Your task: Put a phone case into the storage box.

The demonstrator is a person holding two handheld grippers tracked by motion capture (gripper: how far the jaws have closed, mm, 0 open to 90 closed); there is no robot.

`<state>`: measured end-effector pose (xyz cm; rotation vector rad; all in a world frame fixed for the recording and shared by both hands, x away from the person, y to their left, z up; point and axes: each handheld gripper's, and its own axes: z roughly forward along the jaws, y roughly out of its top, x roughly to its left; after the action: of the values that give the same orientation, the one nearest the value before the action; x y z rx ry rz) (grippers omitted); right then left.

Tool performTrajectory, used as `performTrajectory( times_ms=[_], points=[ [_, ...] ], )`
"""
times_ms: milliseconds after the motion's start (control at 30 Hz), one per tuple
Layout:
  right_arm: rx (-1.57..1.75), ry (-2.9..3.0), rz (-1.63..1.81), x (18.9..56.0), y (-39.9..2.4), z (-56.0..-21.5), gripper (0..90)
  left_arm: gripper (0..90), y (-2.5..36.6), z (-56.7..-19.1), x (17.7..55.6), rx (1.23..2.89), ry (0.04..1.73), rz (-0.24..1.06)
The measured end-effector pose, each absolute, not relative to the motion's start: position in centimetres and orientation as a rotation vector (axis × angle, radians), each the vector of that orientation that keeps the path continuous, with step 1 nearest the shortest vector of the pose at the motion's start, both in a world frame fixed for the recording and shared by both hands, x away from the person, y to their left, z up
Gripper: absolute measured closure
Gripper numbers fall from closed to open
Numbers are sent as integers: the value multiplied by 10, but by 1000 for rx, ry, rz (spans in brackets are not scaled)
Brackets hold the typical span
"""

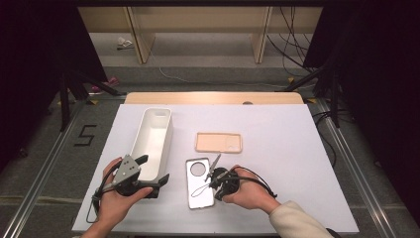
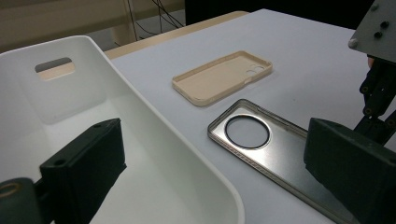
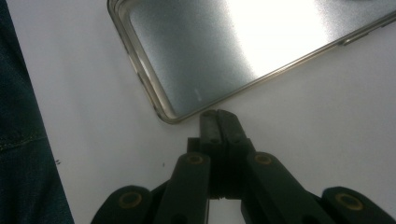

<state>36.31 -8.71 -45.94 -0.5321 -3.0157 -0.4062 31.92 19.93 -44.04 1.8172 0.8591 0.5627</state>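
Two phone cases on counter (image 1: 297,148) | clear case (image 1: 199,182) near front edge, beige case (image 1: 219,142) behind it | right hand-held gripper (image 3: 217,122) closed, empty, tips at clear case's edge | left hand-held gripper (image 1: 154,174) open astride white bin (image 1: 153,141) wall

grey floor (image 1: 208,69), wooden shelving (image 1: 198,25), dark curtains (image 1: 39,59)

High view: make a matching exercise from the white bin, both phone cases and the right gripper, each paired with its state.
1. long white plastic bin
2. flat beige phone case
3. shiny silver phone case with round hole
4. right gripper

a. jaws shut, tips at the case's edge
b. left gripper's jaws straddle its wall
c. nearest the person
d. behind the silver case

1-b, 2-d, 3-c, 4-a
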Motion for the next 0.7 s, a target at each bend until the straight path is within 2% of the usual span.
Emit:
performTrajectory(
  times_ms=[700],
  points=[
    [-498,-3021,-414,359,-82,-460,892,49,199,-440,319,1818,856,561]
  ],
)
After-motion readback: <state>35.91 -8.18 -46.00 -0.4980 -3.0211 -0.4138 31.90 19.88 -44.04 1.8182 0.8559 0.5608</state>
